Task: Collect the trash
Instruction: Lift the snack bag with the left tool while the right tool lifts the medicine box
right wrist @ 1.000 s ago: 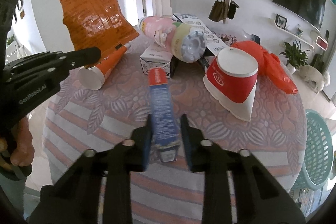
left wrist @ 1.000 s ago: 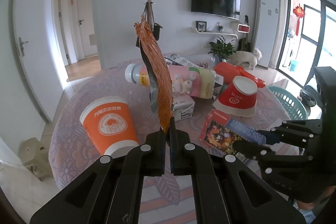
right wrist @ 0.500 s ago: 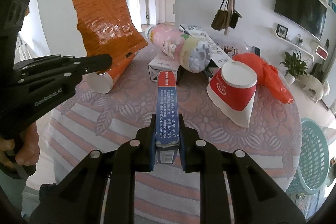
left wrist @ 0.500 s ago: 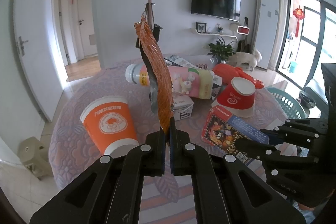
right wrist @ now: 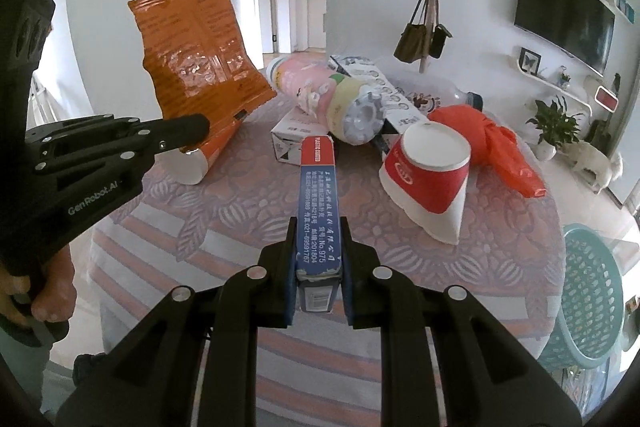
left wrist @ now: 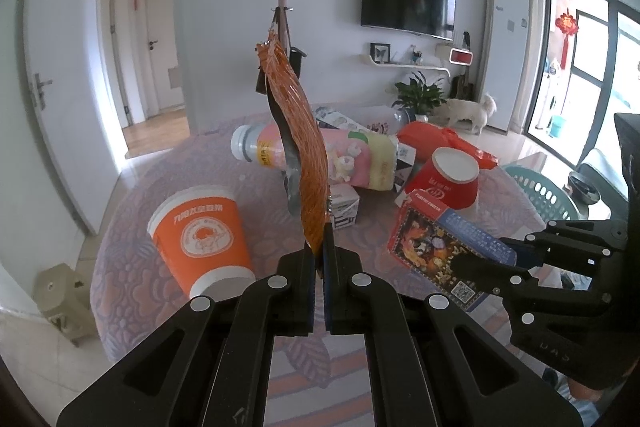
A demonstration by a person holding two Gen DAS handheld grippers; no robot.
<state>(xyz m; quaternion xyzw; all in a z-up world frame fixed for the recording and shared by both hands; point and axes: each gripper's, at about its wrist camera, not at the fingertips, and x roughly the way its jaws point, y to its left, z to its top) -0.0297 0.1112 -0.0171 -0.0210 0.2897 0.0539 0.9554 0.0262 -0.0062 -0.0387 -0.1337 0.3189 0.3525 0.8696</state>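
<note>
Now | left tool [left wrist: 320, 259] clenched on orange wrapper [left wrist: 298, 131] | right tool [right wrist: 319, 267] clamps blue box [right wrist: 319, 203] above table [right wrist: 248, 211]

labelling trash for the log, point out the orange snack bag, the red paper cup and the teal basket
orange snack bag [right wrist: 196, 55], right wrist view, on its printed back panel
red paper cup [right wrist: 426, 183], right wrist view, on its red side wall
teal basket [right wrist: 592, 291], right wrist view, on its slotted side wall
</note>
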